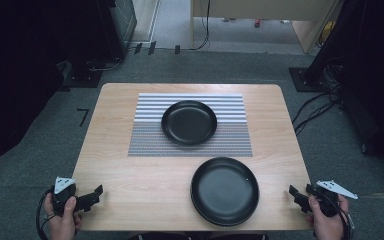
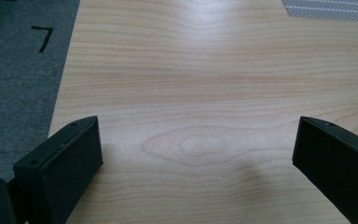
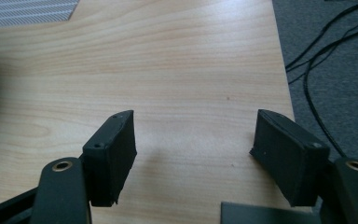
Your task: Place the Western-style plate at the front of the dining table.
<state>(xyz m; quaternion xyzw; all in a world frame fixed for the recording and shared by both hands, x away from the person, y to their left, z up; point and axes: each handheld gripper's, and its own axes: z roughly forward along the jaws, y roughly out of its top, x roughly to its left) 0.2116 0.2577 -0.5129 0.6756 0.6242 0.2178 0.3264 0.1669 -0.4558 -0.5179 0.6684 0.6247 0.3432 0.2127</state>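
Two black plates lie on the wooden table (image 1: 130, 165). One plate (image 1: 189, 122) rests on a grey striped placemat (image 1: 145, 135) at the middle. The other plate (image 1: 225, 190) sits near the front edge, right of centre. My left gripper (image 1: 98, 192) is at the front left corner, held in a hand, its jaws open over bare wood (image 2: 196, 140). My right gripper (image 1: 294, 192) hovers at the front right corner, open as well, with nothing between its jaws (image 3: 193, 140).
Grey carpet (image 1: 40, 165) surrounds the table. Black cables (image 1: 315, 107) trail on the floor to the right. Dark equipment stands at the back left and right. A black mark (image 2: 43, 37) is on the carpet left of the table.
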